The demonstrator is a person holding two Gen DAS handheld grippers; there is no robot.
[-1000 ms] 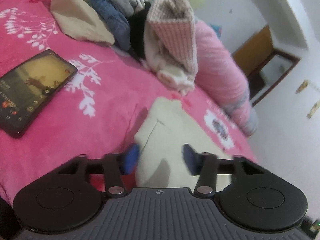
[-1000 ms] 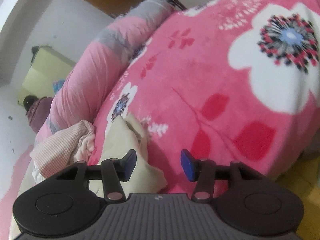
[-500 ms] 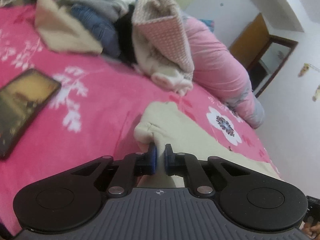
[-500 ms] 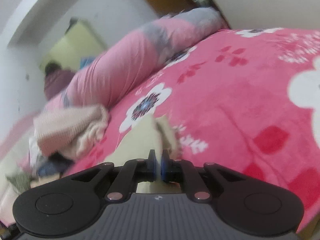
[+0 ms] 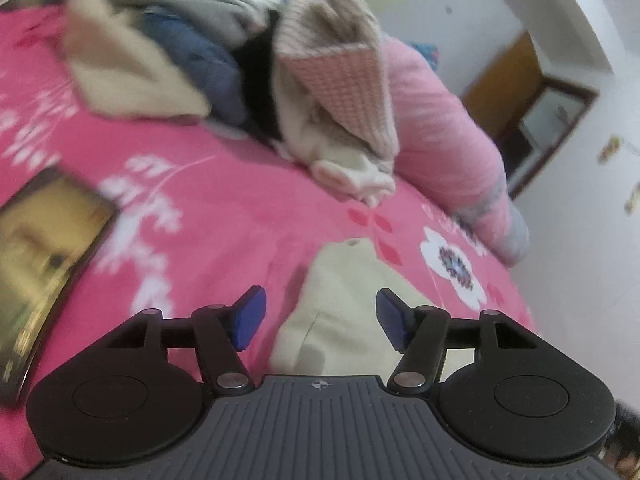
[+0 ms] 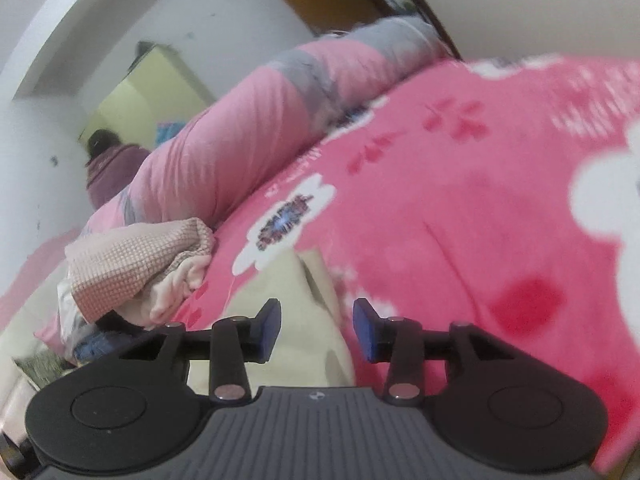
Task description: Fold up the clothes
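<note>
A cream garment [image 5: 344,300] lies flat on the pink flowered bedspread [image 5: 224,208], folded over along its near edge. My left gripper [image 5: 318,322] hangs just above that edge, open, with its blue pads on either side of the cloth and nothing held. In the right wrist view the same cream garment [image 6: 296,312] lies below my right gripper [image 6: 316,330], which is open too, and its blue pads are clear of the cloth. A heap of unfolded clothes [image 5: 224,52] sits at the back of the bed, topped by a pink checked piece [image 5: 340,80].
A phone [image 5: 44,256] with its screen lit lies on the bedspread at the left. A rolled pink and grey quilt [image 6: 256,128] runs along the far side by the wall. A brown door [image 5: 504,76] stands beyond. The bed's edge drops off at the right.
Both grippers were shut on the cream garment's edge half a second ago; both have since opened and let it go, and the cloth lies flat on the bed.
</note>
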